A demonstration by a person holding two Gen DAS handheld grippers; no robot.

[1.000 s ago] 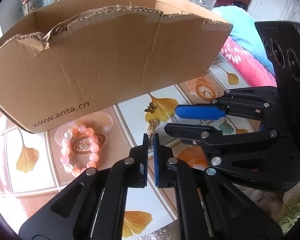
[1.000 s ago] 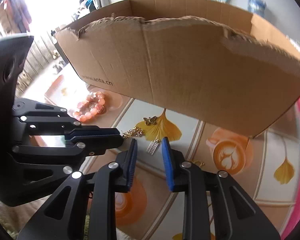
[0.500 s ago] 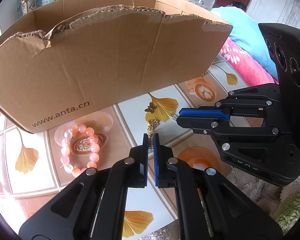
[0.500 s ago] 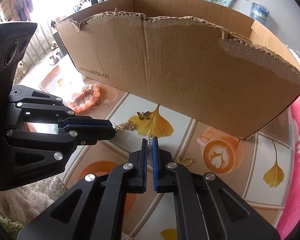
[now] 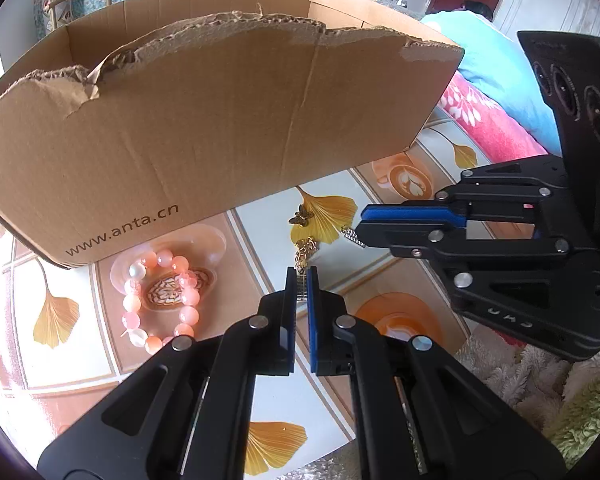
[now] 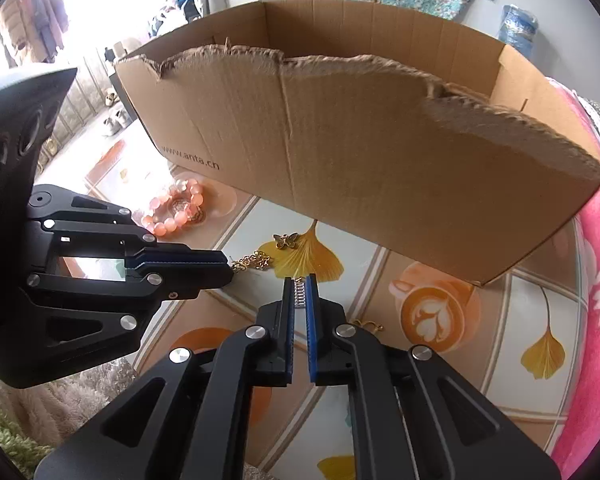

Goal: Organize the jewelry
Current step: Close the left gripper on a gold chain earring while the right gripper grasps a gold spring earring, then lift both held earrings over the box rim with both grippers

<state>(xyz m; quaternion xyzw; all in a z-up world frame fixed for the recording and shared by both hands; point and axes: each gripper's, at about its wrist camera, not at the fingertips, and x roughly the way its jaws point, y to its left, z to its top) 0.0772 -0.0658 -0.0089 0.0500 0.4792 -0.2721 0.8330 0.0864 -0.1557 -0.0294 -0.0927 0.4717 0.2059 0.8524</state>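
With both jaws pinching the ends of the chain (image 5: 306,249), left gripper (image 5: 301,280) and right gripper (image 6: 300,289), I judge lifting it into the box (image 5: 204,128) comes next.

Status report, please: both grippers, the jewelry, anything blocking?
Left gripper shut on gold chain. Right gripper shut on silver rhinestone piece. Pink bead bracelet on table. Cardboard box close ahead.
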